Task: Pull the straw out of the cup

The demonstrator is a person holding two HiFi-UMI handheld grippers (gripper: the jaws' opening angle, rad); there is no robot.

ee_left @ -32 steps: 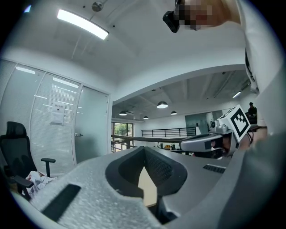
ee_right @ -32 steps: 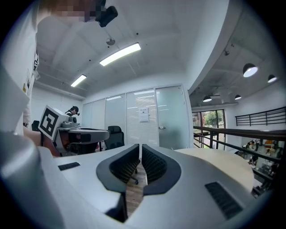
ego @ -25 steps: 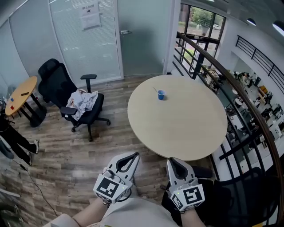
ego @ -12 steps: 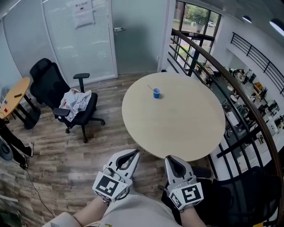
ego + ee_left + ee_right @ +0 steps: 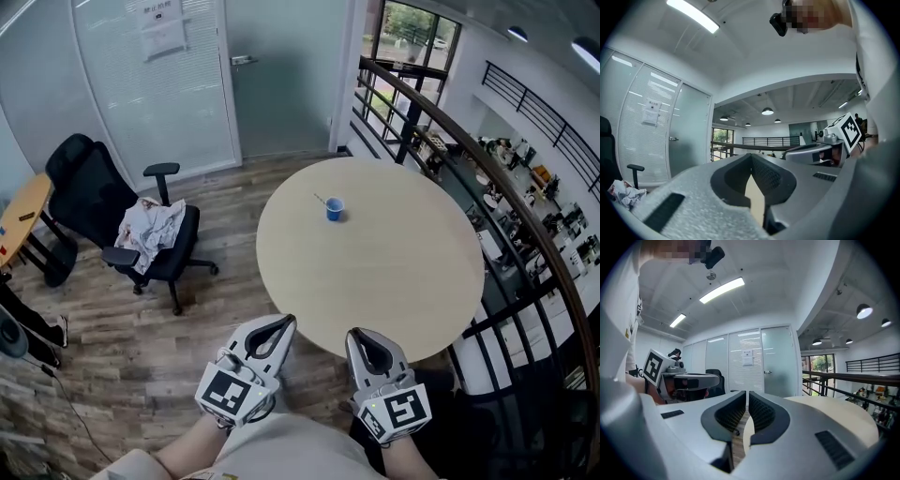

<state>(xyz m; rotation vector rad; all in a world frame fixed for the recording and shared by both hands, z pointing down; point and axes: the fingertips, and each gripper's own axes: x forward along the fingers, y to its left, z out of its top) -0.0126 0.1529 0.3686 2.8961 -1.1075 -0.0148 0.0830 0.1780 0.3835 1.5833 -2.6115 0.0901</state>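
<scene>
Cup (image 5: 335, 210), straw (image 5: 321, 199) tilted leftward: far across bench (image 5: 394, 281), well ahead of left tool (image 5: 280, 322) and right tool (image 5: 356, 335), both clenched empty

An office on an upper floor. Frosted glass walls (image 5: 131, 94) with a posted notice (image 5: 161, 33) and a glass door (image 5: 281, 75) close off one side. A black swivel chair (image 5: 103, 202) stands on the wood-plank floor (image 5: 141, 337) beside a round counter (image 5: 375, 272). A dark railing (image 5: 487, 178) curves past it, overlooking crowded desks (image 5: 553, 216) below. Strip lights (image 5: 693, 14) line the ceiling.
</scene>
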